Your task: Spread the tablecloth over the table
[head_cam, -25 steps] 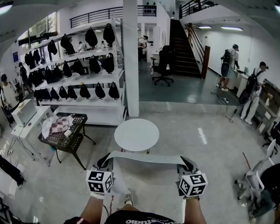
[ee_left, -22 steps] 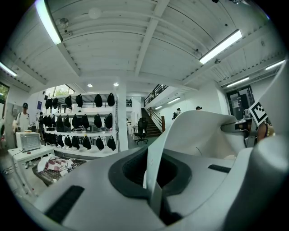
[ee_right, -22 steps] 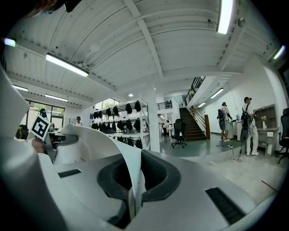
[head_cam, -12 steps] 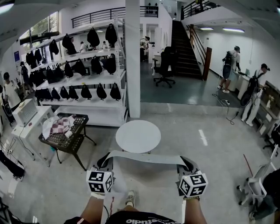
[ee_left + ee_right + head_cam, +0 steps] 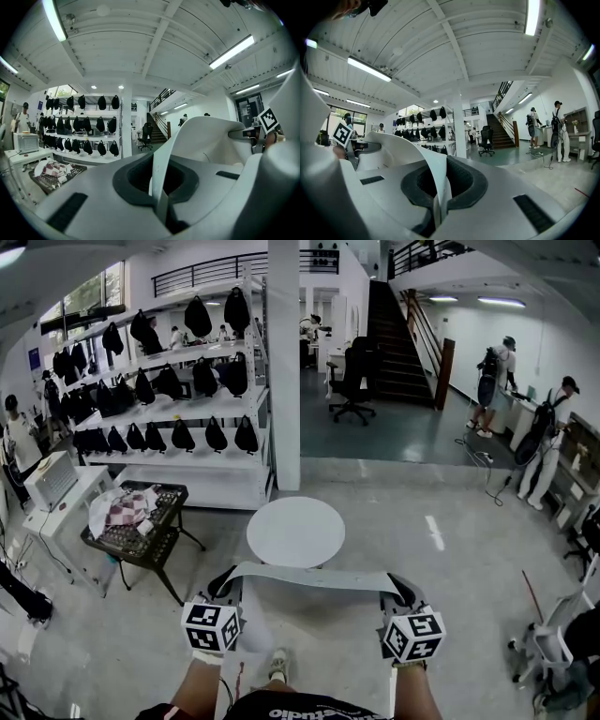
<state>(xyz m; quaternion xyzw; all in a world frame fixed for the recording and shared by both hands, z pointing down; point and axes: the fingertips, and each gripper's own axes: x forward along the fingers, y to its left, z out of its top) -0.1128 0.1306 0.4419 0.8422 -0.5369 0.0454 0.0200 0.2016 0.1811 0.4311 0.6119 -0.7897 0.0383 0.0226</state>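
A round white table (image 5: 295, 531) stands on the floor ahead of me. A white tablecloth (image 5: 309, 577) stretches as a taut band between my two grippers, just short of the table's near edge. My left gripper (image 5: 225, 592) is shut on the cloth's left end, and the cloth edge (image 5: 161, 187) runs up between its jaws. My right gripper (image 5: 398, 594) is shut on the right end, where a fold of cloth (image 5: 438, 187) stands pinched between its jaws. Cloth hangs down below the left gripper toward my foot.
A black folding stand (image 5: 141, 531) with a checked cloth sits left of the table. White shelving (image 5: 178, 399) with black bags stands behind it, next to a white pillar (image 5: 284, 362). People (image 5: 539, 442) stand at the right; a white chair (image 5: 548, 634) is nearby.
The view has shifted slightly as I move; both grippers still hold the cloth stretched between them in the same pose near the table.
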